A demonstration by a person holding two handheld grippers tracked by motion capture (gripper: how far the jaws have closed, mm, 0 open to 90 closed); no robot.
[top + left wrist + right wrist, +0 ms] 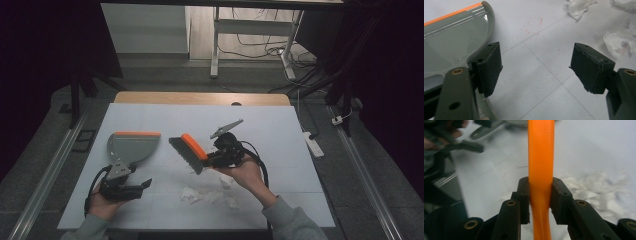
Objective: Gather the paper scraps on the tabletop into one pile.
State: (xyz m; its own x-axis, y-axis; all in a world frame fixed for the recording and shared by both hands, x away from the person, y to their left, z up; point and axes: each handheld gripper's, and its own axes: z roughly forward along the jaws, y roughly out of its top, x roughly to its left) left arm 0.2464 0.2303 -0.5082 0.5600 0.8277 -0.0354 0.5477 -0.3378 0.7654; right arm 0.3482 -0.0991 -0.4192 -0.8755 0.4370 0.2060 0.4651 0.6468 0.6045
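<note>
Sweeping was judged barely begun: the table [280, 125] was covered by a white sheet, and scraps of torn paper [200, 195] were seen lying loose near its front edge, none of them in the dustpan [132, 145]. That pan was laid flat to the left, orange lip away from the person, well apart from the scraps. The brush [189, 152] was held raised just above the sheet, between pan and scraps, its orange handle [540, 170] pinched hard between the pads of the right gripper [540, 200]. The left gripper [536, 67] was kept spread wide just beside the pan's rim, nothing held. Left to do, by this reading: the pan gripped, the paper brushed in.
</note>
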